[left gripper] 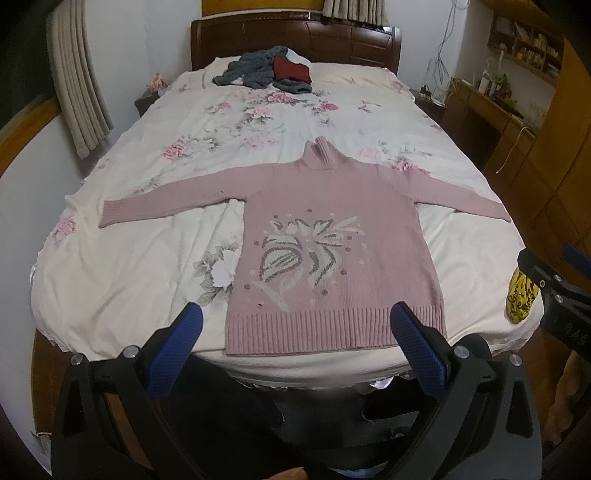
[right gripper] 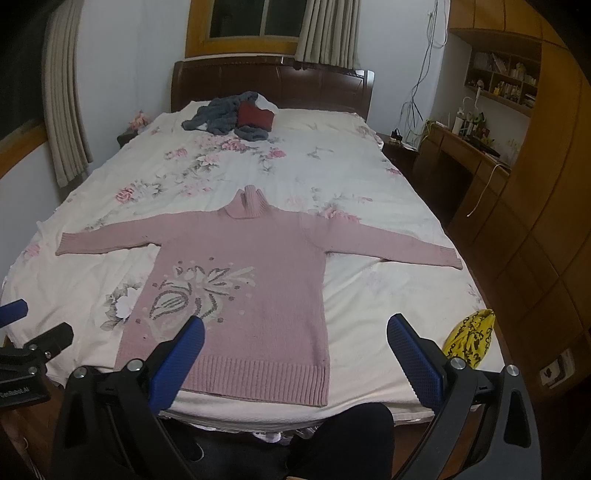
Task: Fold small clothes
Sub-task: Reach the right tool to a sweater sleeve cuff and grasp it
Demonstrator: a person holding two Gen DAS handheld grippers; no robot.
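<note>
Nearest the lens: 2 blue pads of the left gripper [left gripper: 295,325], spread wide and empty, above the bed's foot edge; likewise the right gripper [right gripper: 295,339], splayed apart, grasping nothing. Just beyond, flat on the floral bedsheet [left gripper: 122,280]: pink turtleneck sweater [left gripper: 332,236], front up, both sleeves stretched out sideways, ribbed hem toward the foot. Near the dark wooden headboard [left gripper: 295,33]: heap of grey and red clothes [left gripper: 269,70]. Right corner of the bed: yellow patterned cloth [right gripper: 471,338]. Beige curtains [left gripper: 77,85] left, wooden desk [right gripper: 461,155] and shelves right.
</note>
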